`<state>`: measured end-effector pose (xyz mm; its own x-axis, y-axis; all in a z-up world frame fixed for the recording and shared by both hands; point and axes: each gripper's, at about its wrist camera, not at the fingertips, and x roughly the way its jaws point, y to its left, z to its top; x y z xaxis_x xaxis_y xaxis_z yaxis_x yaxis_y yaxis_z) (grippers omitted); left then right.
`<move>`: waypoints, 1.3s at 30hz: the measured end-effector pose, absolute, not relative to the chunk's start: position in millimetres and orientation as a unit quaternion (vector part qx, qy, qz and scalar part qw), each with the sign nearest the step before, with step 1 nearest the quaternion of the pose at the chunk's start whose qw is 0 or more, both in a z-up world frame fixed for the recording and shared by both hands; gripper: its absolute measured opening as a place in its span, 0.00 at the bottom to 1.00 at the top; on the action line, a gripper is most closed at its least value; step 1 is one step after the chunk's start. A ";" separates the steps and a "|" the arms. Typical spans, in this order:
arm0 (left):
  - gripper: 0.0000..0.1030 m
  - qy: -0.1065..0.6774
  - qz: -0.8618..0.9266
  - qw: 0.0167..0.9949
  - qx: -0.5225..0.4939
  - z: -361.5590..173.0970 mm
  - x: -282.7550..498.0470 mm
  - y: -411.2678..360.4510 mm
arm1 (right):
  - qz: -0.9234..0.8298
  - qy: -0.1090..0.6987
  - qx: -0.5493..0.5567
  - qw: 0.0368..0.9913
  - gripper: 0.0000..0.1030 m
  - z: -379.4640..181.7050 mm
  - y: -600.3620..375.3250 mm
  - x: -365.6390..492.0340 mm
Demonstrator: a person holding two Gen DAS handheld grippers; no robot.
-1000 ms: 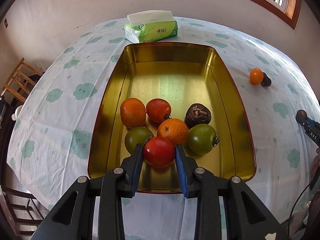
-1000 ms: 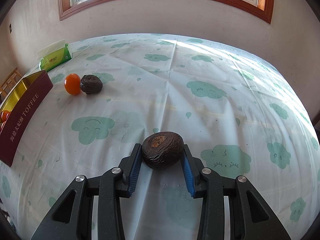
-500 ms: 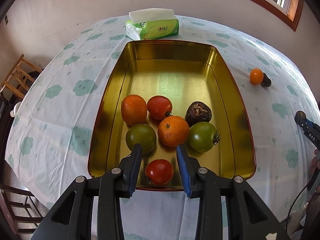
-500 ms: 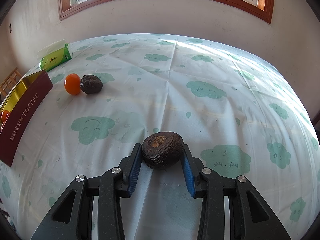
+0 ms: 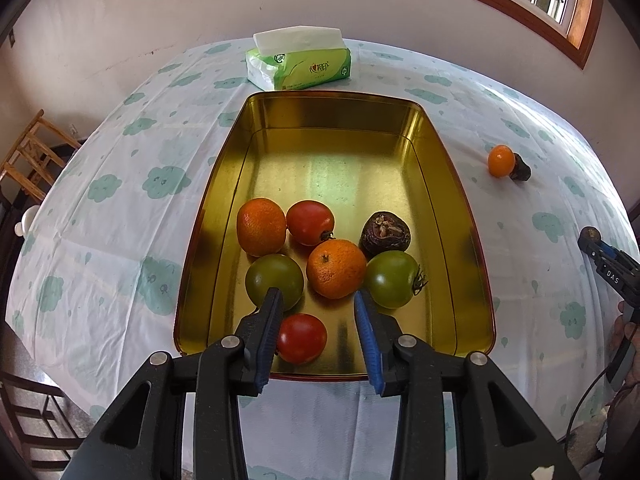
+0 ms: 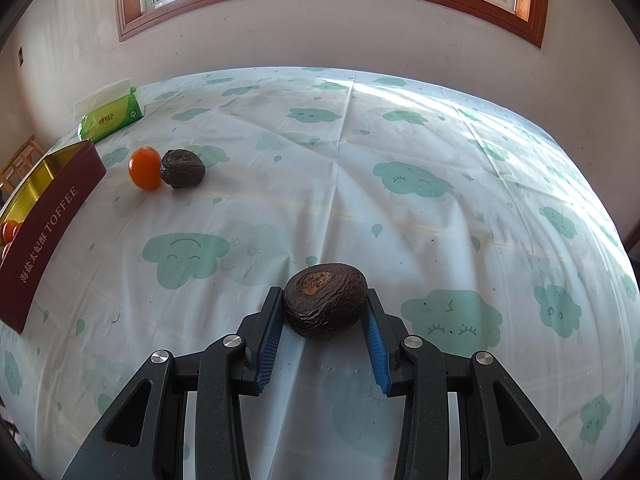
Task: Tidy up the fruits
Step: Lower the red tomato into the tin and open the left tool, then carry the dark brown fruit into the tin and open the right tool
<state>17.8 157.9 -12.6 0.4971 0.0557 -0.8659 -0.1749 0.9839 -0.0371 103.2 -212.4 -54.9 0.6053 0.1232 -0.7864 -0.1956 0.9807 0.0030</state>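
Trouble could begin on the left, where the left gripper (image 5: 318, 300) hangs over the near end of the gold tin (image 5: 460, 200) with its jaws apart; they have just been opening, and the red tomato (image 5: 301, 338) lies loose on the tin floor below and between them, pressed by neither pad. Just ahead of the left fingertip sits a green tomato (image 5: 274, 280), and just ahead of the right fingertip an orange (image 5: 336, 268) with a second green tomato (image 5: 391, 278) beside it, so a careless withdrawal could, in my judgement, clip one of these and set the round fruits rolling against each other. Further ahead lie another orange (image 5: 261, 226), a red tomato (image 5: 310, 222) and a dark wrinkled fruit (image 5: 385, 234), all crowded, so later drops have little bare floor near the gripper. Moving right, the right gripper (image 6: 322, 312) is clamped on a dark wrinkled fruit (image 6: 325, 300), which sits at the very tips of the pads just above the tablecloth (image 6: 400, 128). That shallow hold looks the likelier failure: a quick swing toward the tin, far to the gripper's left, might let the fruit slip out. Ahead and to its left a small orange fruit (image 6: 145, 168) and another dark fruit (image 6: 183, 168) touch each other, so picking up one may nudge the other away.
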 end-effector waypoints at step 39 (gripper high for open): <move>0.61 0.456 0.121 0.877 -0.085 7.9 -1.3 190.3 | 0.227 0.380 -0.051 0.895 0.38 16.8 -92.3 71.2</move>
